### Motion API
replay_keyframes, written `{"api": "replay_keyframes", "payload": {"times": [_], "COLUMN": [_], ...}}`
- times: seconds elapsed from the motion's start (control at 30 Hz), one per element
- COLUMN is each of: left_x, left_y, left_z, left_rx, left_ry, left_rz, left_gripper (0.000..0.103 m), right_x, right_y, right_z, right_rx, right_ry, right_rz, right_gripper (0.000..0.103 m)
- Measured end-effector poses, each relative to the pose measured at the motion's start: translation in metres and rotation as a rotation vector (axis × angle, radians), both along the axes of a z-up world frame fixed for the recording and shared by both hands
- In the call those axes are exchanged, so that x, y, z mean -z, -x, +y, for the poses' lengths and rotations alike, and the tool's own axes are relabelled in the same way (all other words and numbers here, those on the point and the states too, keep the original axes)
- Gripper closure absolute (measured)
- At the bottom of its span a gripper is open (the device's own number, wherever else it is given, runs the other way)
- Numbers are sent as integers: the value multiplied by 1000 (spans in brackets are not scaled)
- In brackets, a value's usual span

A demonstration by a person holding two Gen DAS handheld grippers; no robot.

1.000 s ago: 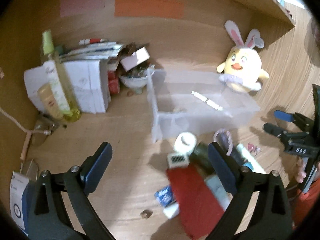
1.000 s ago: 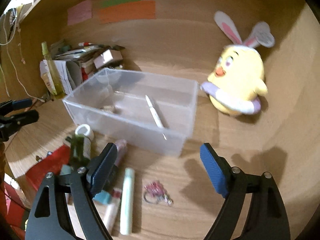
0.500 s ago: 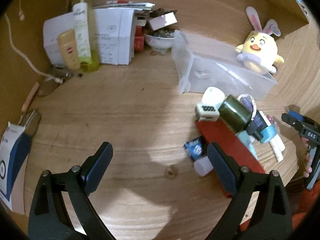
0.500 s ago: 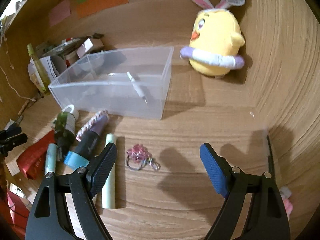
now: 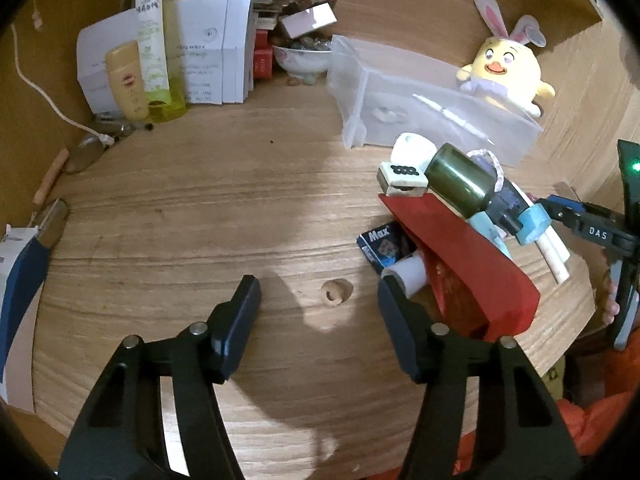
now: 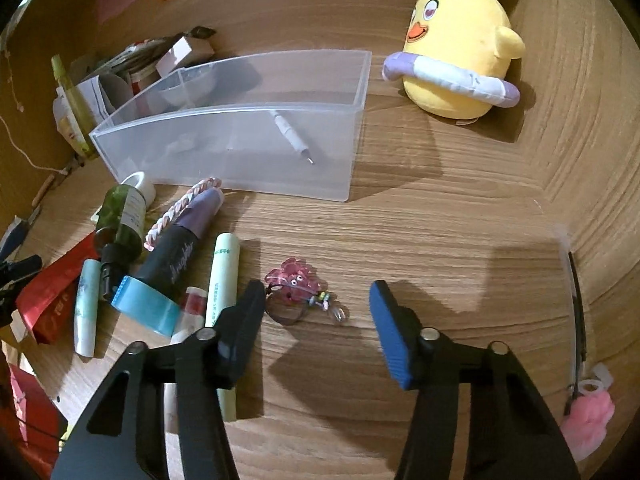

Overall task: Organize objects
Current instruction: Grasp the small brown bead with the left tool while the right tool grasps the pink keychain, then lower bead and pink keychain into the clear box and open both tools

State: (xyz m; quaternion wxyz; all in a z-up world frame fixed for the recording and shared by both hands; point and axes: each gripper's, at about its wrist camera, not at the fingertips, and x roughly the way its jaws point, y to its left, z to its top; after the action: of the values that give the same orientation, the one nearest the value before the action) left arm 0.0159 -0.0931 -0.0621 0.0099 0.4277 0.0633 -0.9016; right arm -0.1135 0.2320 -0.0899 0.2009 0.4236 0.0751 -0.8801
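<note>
A clear plastic bin (image 6: 248,152) stands on the wooden desk and holds a white pen (image 6: 290,136); the bin also shows in the left wrist view (image 5: 404,116). A pile of small items lies in front of it: a dark green bottle (image 6: 122,216), a dark tube with a blue tape ring (image 6: 176,264), a pale green tube (image 6: 222,276), a red packet (image 5: 456,252). A pink keychain (image 6: 296,280) lies just ahead of my right gripper (image 6: 316,300), which is open and empty. My left gripper (image 5: 316,296) is open and empty, left of the red packet.
A yellow plush chick (image 6: 456,40) sits right of the bin. White boxes, lotion bottles (image 5: 152,48) and a bowl (image 5: 304,56) crowd the back left corner. A pink charm on a black strap (image 6: 584,412) lies at the right. A blue staple box (image 5: 380,244) lies by the packet.
Both grippers have pulled back and tilted down toward the desk. The right one has come closer over the pink keychain. Both stay open; the jaws look narrower than before.
</note>
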Motion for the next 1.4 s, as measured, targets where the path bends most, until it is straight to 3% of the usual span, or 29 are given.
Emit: {"api": "replay_keyframes", "payload": {"times": [0.17, 0.23, 0.3, 0.6, 1.4], "left_x": [1, 1, 1, -4, -76], "left_y": [3, 3, 3, 8, 63], "left_z": [3, 4, 3, 1, 25], "left_rx": [15, 19, 26, 4, 39], "left_ry": [17, 20, 10, 0, -48], "left_rz": [8, 9, 6, 11, 205], "left_gripper": [75, 79, 91, 91, 91], "right_x": [0, 0, 0, -7, -74], "right_y": [1, 1, 2, 2, 4], "right_z": [-7, -9, -10, -2, -13], "right_rx": [-8, -8, -7, 15, -51], "right_ry": [-26, -35, -32, 27, 124], "right_rz": [14, 23, 26, 24, 203], "right_gripper": [76, 81, 84, 84, 84]}}
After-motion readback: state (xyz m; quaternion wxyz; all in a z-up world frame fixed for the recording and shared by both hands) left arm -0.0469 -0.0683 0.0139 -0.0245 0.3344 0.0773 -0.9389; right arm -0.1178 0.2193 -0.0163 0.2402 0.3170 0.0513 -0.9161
